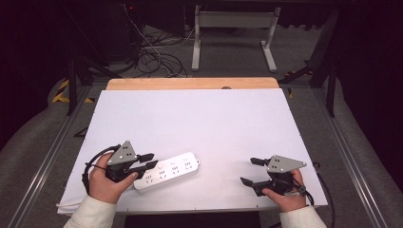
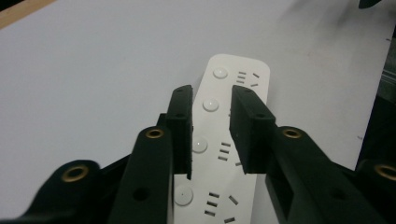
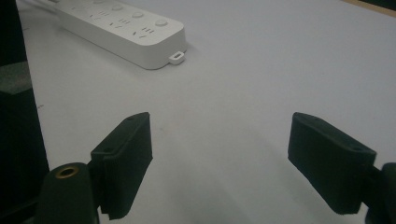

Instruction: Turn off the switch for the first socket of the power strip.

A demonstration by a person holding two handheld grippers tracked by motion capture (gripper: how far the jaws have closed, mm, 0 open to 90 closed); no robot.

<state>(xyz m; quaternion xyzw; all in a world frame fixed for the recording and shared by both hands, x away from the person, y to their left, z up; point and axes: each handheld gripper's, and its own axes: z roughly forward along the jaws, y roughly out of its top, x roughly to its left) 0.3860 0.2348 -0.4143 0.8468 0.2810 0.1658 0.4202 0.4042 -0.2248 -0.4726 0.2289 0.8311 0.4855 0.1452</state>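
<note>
Both hands low at the desk's near edge: left gripper (image 1: 144, 161) with fingers (image 2: 181, 126) partly parted; right gripper (image 1: 253, 171) spread wide.

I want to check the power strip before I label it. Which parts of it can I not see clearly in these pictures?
- Near end of the power strip: in the high view the left gripper covers it; the left gripper view cuts it off at the bottom edge.
- Middle sockets: hidden behind the jaws in the left gripper view.
- Far end: cut off by the top edge in the right gripper view.
- Socket markings: too small in the high view.
</note>
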